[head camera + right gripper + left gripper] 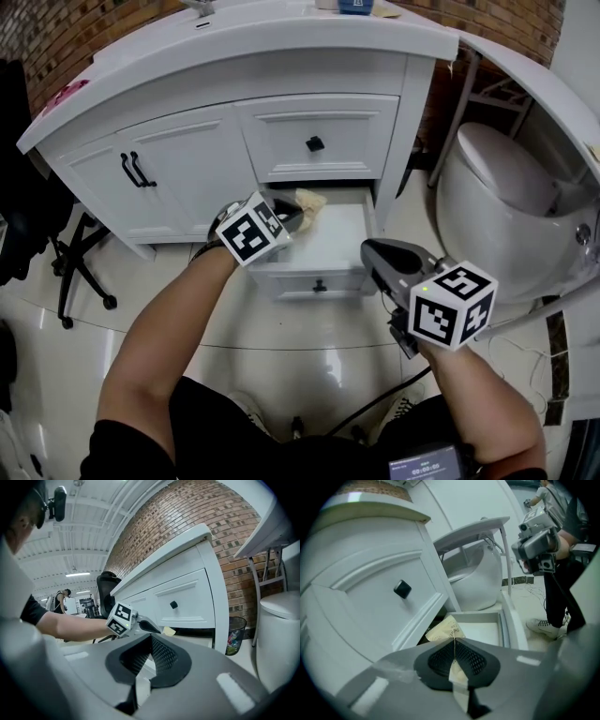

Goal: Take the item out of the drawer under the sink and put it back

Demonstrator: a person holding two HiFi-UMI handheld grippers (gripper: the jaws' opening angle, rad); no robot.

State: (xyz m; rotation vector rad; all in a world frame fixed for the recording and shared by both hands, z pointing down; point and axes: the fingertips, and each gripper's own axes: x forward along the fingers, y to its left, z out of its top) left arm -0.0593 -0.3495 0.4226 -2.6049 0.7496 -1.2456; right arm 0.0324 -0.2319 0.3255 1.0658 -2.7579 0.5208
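The lower drawer (330,242) of the white sink cabinet stands pulled out. My left gripper (298,216) hovers over the drawer's back left corner, shut on a small pale yellow packet (310,200). In the left gripper view the packet (443,631) sticks out past the closed jaws of the left gripper (454,656), above the drawer's white rim (509,625). My right gripper (375,255) hangs at the drawer's front right corner, apart from it. The right gripper view shows the right gripper (149,656) shut and empty, with the left gripper (150,626) and the packet (168,631) ahead of it.
Above the open drawer is a closed drawer with a black knob (315,143). Cabinet doors with black handles (138,171) are to the left and a black chair (56,253) beyond. A white toilet (506,197) stands close on the right, with a waste bin (234,641) behind. A person with a camera rig (541,545) stands nearby.
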